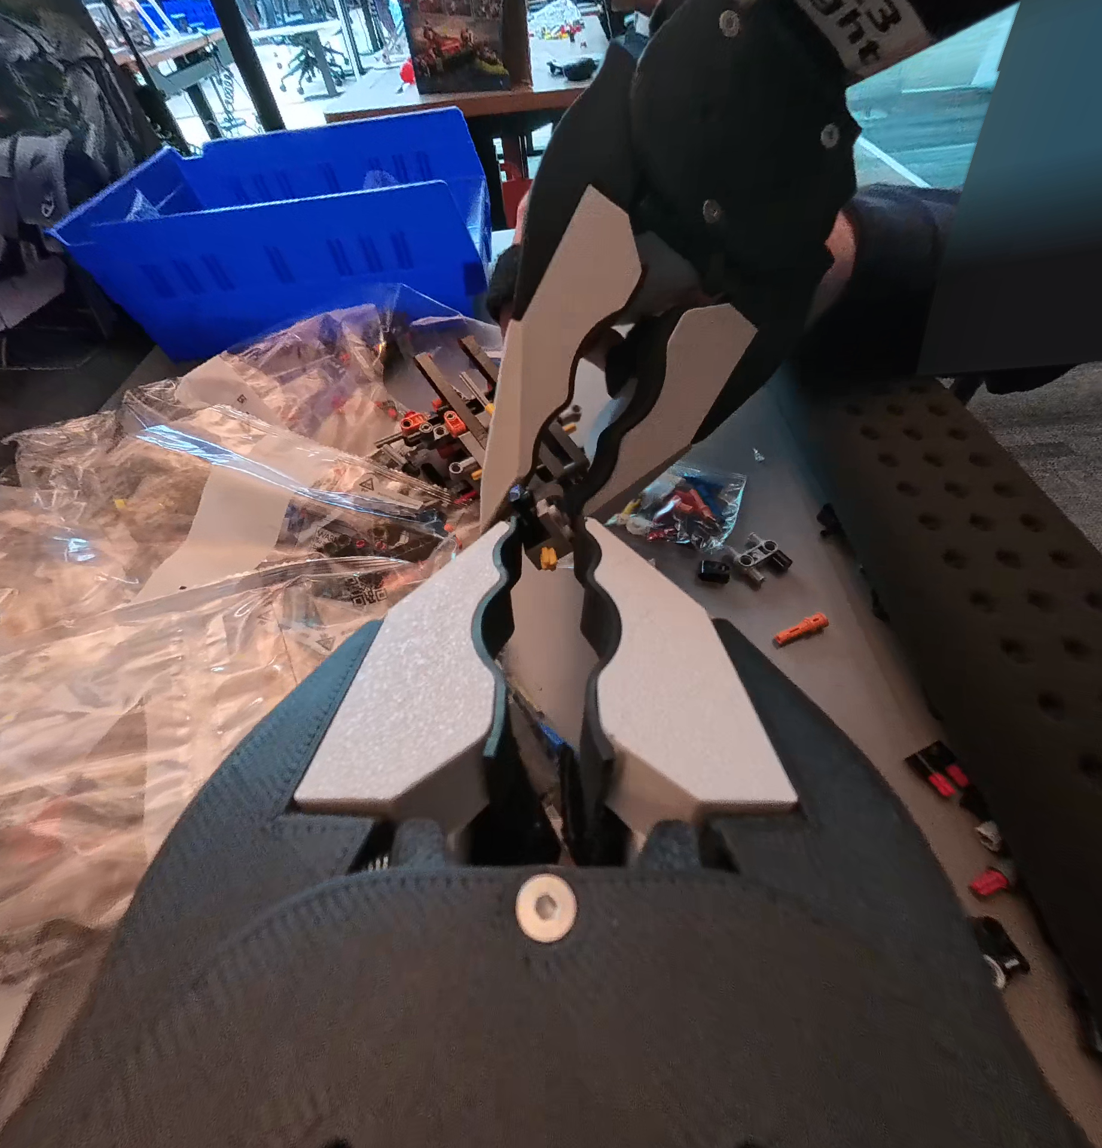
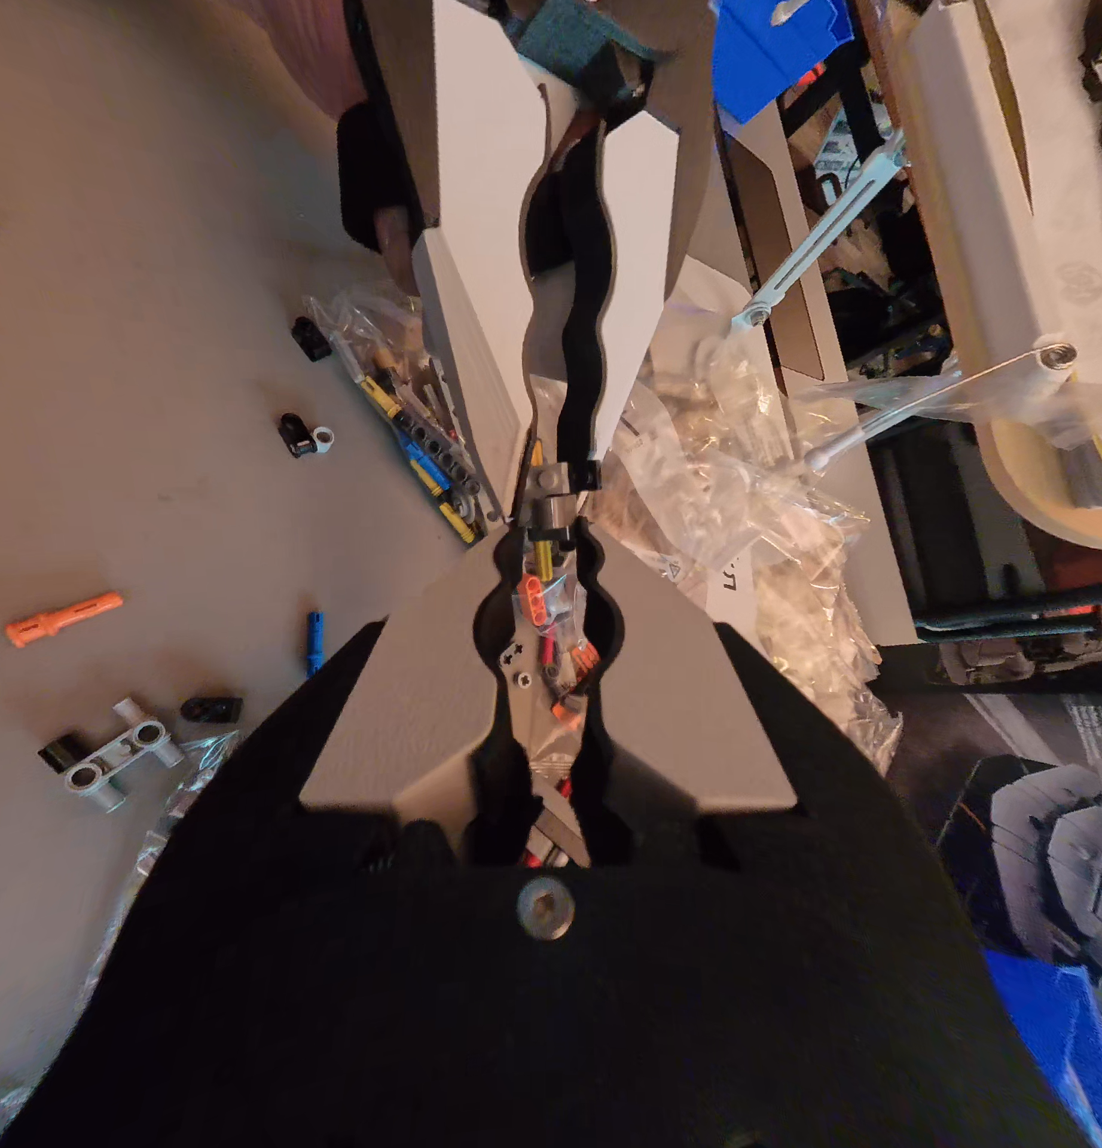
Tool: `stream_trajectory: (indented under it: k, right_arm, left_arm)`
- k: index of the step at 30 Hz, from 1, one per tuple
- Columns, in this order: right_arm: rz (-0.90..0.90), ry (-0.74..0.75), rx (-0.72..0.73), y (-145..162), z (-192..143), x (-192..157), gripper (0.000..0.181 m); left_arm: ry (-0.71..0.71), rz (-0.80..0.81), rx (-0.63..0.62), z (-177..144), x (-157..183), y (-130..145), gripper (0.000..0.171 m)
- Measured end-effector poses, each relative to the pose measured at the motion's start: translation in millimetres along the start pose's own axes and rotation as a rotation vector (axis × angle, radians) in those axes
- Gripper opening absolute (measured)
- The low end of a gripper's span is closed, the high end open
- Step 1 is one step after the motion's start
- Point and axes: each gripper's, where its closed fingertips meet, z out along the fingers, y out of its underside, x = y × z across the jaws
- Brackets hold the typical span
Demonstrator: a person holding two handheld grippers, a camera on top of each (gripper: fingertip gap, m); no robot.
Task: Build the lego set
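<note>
Fingers (image 1: 505, 546) of both grippers tip to tip, pinching one small grey-black-yellow lego assembly (image 1: 545, 534); printed bags (image 1: 237, 497) beside.

The bags (image 1: 181, 509) are clear, shiny, crinkly plastic, the blue bin (image 1: 275, 248) is smooth plastic, and the table (image 2: 132, 373) looks flat and dull.

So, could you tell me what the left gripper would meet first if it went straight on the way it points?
The left gripper, shut on the small lego assembly, would meet the right gripper almost at once: their tips face each other across that piece.
</note>
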Motion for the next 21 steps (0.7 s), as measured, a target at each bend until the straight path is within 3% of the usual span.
stream_trajectory:
  k: [10,17,21]
  right_arm:
    - [0.070,-0.014,0.028,-2.9,-5.0,4.7,0.010]
    - [-0.091,0.052,-0.003,-1.2,-4.1,3.3,0.011]
    - [-0.080,0.055,0.004,0.2,-3.4,5.1,0.011]
  left_arm:
    - [-0.009,-0.003,0.041,-2.4,-1.3,-8.1,0.014]
    - [0.022,-0.019,0.029,-3.6,1.5,-5.3,0.014]
    - [-0.010,0.000,0.022,-5.2,-2.3,-7.1,0.011]
